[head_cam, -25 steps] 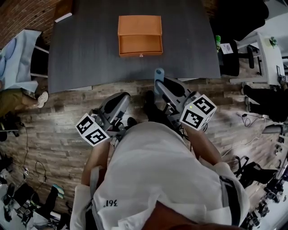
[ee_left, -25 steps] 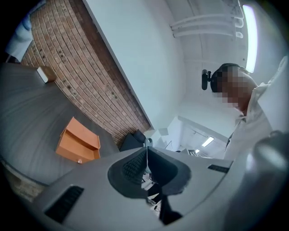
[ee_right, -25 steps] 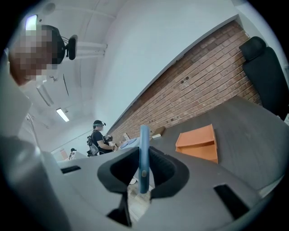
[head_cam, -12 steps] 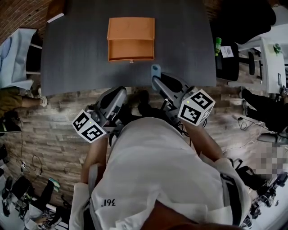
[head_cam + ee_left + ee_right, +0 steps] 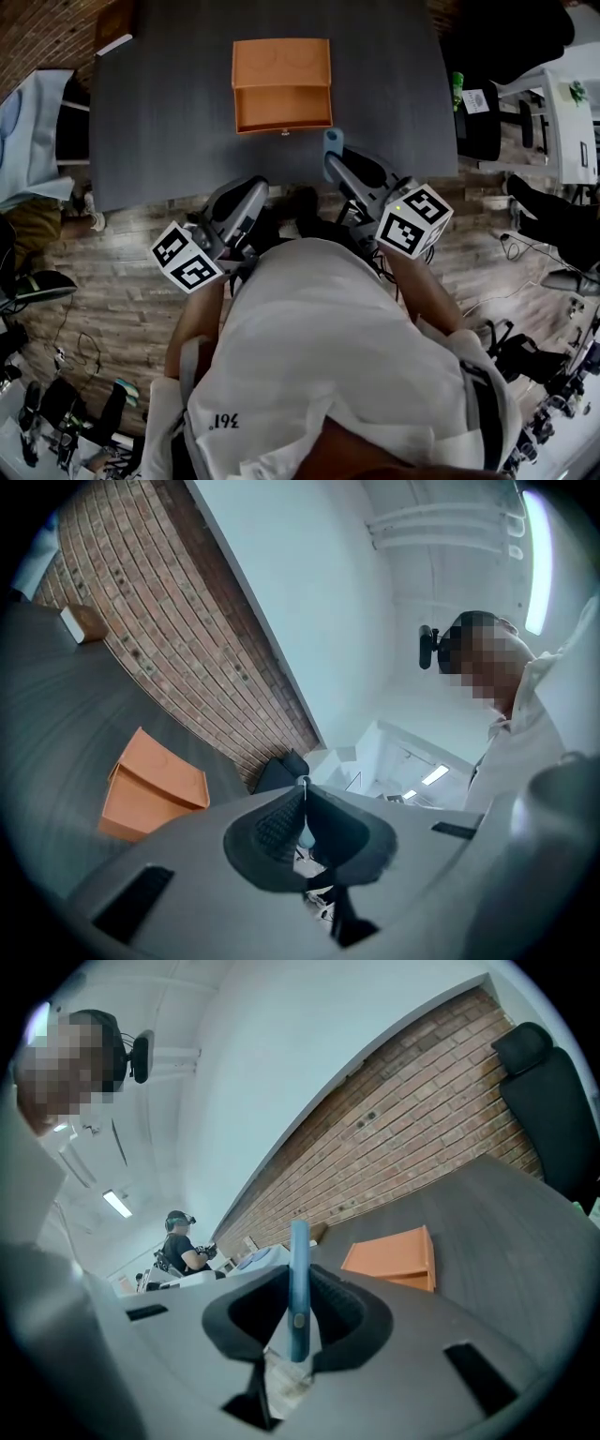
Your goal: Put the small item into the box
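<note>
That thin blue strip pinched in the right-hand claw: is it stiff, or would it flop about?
Probably stiff: the blue strip stands straight above the right gripper with no droop. It is likely light, being so thin and narrow. Its faces look smooth, so it might slip or pivot if the grip loosened.

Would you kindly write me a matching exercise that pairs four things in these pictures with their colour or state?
1. box
2. small item
3. left hand-held gripper
4. table

A. dark grey
B. jaws together
C. orange
D. blue, clamped in the right hand-held gripper

Pairs: 1-C, 2-D, 3-B, 4-A
</note>
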### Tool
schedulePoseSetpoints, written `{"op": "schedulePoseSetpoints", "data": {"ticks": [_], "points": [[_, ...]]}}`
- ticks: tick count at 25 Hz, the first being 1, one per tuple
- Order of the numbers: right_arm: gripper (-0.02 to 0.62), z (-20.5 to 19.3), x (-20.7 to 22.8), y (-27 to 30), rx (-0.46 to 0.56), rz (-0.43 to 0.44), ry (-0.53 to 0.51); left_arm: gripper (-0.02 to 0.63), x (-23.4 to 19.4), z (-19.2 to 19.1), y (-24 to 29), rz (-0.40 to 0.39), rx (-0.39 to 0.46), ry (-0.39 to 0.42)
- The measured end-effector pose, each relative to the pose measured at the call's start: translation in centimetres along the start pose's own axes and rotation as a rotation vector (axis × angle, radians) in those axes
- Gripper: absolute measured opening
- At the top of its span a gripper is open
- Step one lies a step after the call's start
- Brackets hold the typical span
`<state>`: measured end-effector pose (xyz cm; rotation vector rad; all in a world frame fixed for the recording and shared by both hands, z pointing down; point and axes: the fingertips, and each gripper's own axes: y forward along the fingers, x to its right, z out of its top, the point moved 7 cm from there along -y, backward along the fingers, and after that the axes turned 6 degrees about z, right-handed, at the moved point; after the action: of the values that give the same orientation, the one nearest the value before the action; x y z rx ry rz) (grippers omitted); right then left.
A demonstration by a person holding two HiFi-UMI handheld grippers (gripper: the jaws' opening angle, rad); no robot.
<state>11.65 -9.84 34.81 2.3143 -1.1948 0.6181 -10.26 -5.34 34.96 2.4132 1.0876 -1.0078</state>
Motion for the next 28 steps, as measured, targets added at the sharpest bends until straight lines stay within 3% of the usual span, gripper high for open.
{"op": "schedulePoseSetpoints", "data": {"ticks": [17, 28], "points": [[0.083, 1.1, 0.0, 2.6, -0.001, -0.071, -0.031, 0.014, -3.0, 3.2, -1.1, -0.033, 0.002, -0.009], [0.083, 2.3, 3.0, 5.9, -0.073, -0.095, -0.154, 0.014, -6.2, 3.0, 1.6, 0.005, -0.083, 0.078]]}}
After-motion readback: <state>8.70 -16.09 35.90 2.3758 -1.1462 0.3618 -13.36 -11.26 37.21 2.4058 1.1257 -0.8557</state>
